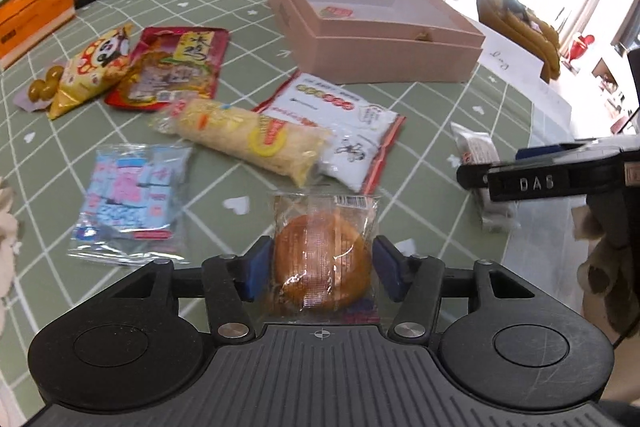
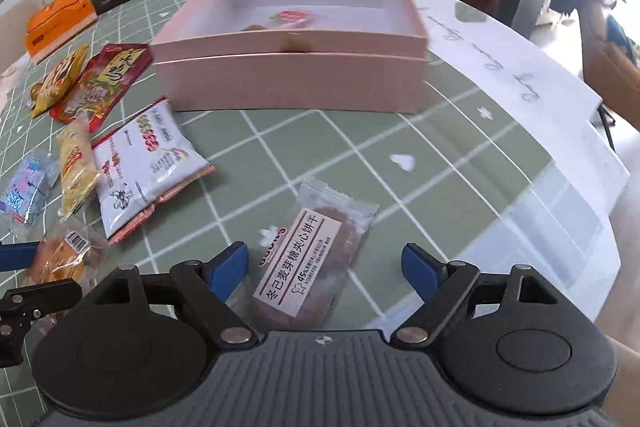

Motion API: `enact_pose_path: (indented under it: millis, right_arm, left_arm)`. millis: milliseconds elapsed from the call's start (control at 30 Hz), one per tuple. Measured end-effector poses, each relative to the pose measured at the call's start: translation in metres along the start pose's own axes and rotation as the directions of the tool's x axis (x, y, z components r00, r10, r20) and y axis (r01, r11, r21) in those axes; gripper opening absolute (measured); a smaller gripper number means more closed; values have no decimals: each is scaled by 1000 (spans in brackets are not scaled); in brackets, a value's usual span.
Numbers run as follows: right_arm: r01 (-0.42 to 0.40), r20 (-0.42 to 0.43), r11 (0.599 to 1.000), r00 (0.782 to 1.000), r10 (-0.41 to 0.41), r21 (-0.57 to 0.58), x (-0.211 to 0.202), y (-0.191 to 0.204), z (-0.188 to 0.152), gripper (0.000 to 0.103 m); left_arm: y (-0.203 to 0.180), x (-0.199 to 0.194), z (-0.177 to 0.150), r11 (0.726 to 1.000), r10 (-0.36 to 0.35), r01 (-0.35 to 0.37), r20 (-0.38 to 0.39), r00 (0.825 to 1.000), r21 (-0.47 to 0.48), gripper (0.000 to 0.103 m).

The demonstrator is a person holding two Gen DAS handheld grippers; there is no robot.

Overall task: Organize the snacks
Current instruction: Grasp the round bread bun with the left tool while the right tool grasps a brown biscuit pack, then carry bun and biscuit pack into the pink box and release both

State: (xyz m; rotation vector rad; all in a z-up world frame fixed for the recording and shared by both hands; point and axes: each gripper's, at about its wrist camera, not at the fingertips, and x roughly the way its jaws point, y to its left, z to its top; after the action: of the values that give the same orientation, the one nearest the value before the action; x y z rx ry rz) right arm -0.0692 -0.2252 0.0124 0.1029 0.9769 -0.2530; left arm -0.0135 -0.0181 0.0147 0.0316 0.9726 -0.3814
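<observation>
Two grippers are at work over the green checked tablecloth (image 2: 320, 147), each lined up on a wrapped snack. Nearest, the left gripper (image 1: 322, 269) has its blue pads at either side of a round golden cake in a clear wrapper (image 1: 322, 267); they look pressed against the wrapper's edges, though whether the grip is firm I cannot tell. The right gripper (image 2: 326, 273) stands spread wide, its fingers well apart on either side of a sandwich biscuit packet (image 2: 308, 267) lying flat on the cloth and not yet touched. To do this well, I would say the right one should settle lower and close across the packet's narrow width, catching the biscuit itself and not just loose film. A little farther lie the white and red bag (image 2: 144, 167), a long yellow pack (image 1: 248, 139), a blue packet (image 1: 128, 199) and, beyond these, a red pouch (image 1: 172, 67). Farthest sits the open pink box (image 2: 288, 79), nearly empty, probably where the snacks belong; lifts must clear its wall before release.
</observation>
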Motion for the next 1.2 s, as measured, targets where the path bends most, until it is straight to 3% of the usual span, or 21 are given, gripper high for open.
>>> enact_pose_path:
  millis: [300,467,567,633,667,900,1000,1100,1200]
  right_arm:
    - [20,46,999,999,-22,44,-5,-5,-19,96]
    - [-3,31,1000,1000,3,5,-9,5,-22,97]
    - [-16,42,1000,999,17,-21,-13,13,-20,81]
    - [-25,42,999,999,27,-42,-17,18,-17,50]
    - [-27,34,999,999,28,-46,-18,19,-16,47]
    - [-34,16,999,999,34,-22,-24,9,-17,38]
    - [-27,26,999,999,28,-20,-28,3,-18,38]
    - [-30,37,1000,999,30,-5,-33,-4,-18,38]
    - [-40,50,999,998,39,10,-38,-10,-15,38]
  left_arm:
    - [-11,-1,-7,999,18,-17,17,1000,-37,60]
    - [-12,0,-6,999,17,-16,14,1000,-33,61]
    - [-13,2,-3,1000,12,-12,7,1000,-22,63]
    - [-13,3,-1,1000,5,-5,5,1000,-19,66]
    - [-13,3,-1,1000,1,0,4,1000,-18,67]
    - [-19,2,-10,1000,20,-21,30,999,10,67]
    - [-21,0,-11,999,49,-49,38,998,6,61]
    - [-17,-3,-11,998,11,-9,33,999,-59,60]
    - [-21,-11,-12,998,-9,12,58,998,-65,60]
